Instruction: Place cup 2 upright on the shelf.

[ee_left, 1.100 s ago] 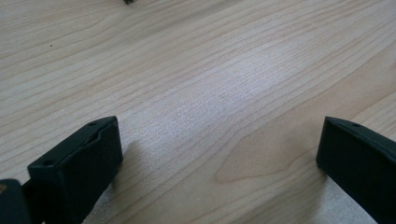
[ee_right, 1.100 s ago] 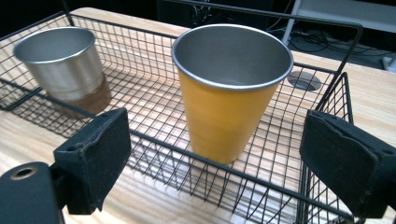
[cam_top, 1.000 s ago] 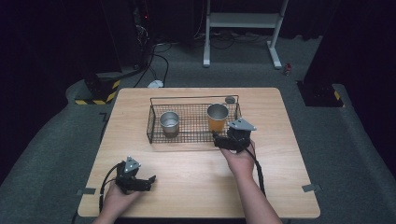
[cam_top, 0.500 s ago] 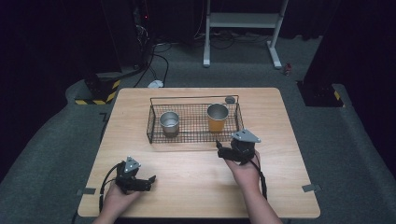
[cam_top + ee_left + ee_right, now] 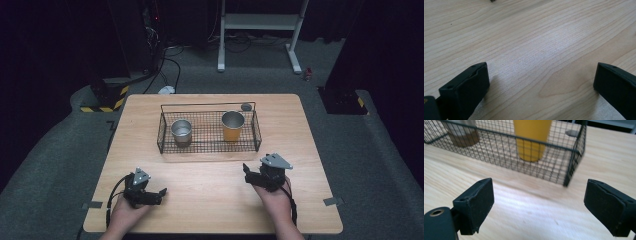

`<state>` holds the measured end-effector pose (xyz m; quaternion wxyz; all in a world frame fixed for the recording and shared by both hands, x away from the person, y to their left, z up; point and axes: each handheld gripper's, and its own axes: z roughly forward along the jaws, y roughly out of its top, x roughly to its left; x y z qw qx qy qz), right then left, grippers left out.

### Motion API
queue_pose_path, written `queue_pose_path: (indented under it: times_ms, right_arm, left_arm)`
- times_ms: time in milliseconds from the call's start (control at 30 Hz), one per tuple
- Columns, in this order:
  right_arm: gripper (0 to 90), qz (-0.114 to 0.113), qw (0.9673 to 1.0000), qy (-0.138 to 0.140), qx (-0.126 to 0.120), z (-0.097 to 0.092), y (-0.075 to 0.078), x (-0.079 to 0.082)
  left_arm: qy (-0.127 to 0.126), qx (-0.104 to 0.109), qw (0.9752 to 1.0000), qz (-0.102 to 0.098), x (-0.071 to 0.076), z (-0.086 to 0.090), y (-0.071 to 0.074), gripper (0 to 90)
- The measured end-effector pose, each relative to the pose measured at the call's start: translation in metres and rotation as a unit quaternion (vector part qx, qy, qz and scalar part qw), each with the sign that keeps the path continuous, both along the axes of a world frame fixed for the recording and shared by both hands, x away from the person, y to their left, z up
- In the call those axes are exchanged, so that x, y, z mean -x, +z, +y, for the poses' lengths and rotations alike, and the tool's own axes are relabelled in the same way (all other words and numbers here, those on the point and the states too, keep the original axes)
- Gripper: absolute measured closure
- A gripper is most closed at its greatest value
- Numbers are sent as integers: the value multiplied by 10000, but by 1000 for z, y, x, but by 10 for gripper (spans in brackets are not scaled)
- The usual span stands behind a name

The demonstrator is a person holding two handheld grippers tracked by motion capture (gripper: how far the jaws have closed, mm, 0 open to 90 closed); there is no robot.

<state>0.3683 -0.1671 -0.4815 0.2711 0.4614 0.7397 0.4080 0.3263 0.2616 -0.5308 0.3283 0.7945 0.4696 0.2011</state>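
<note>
Both cups, the yellow cup (image 5: 233,126) and the steel cup (image 5: 181,132), are standing upright inside the wire basket (image 5: 209,146), so the right gripper (image 5: 251,174) and left gripper (image 5: 159,195) are resting empty, jaws apart, on the worktop (image 5: 210,200) in front of the basket.

Overhead light is brightening the table (image 5: 210,200) while surroundings beyond the table are lying dark; glare is whitening its centre, and close-ups are blurring softly.

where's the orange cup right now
In the high view the orange cup stands upright in the right half of the wire basket, right of the steel cup; the right gripper is in front of the basket.
</note>
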Motion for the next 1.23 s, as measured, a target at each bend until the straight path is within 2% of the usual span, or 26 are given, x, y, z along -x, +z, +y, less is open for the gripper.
queue_pose_path:
  times_ms: [200,367,500,600,633,900,1233]
  right_arm:
    - [95,177,9998,-118,34,-23,-15,10]
    - [96,472,9986,-207,116,-43,-30,18]
    - [107,707,9966,-250,346,-55,-41,22]
    - [115,1093,9924,-296,487,-62,-43,22]
    - [113,1133,9921,-284,452,-64,-43,21]
    - [105,1147,9913,-482,431,-61,-43,21]
    - [106,1151,9912,-497,418,-60,-43,21]
  left_arm:
    - [13,14,10000,6,0,0,0,8]
    - [5,2,10000,1,0,0,0,8]
    - [5,6,10000,-2,0,0,0,8]
    - [9,11,10000,13,0,0,0,8]
    - [3,8,10000,0,0,0,0,8]
    - [23,35,10000,-5,0,0,0,7]
    - [40,31,10000,2,1,0,0,8]
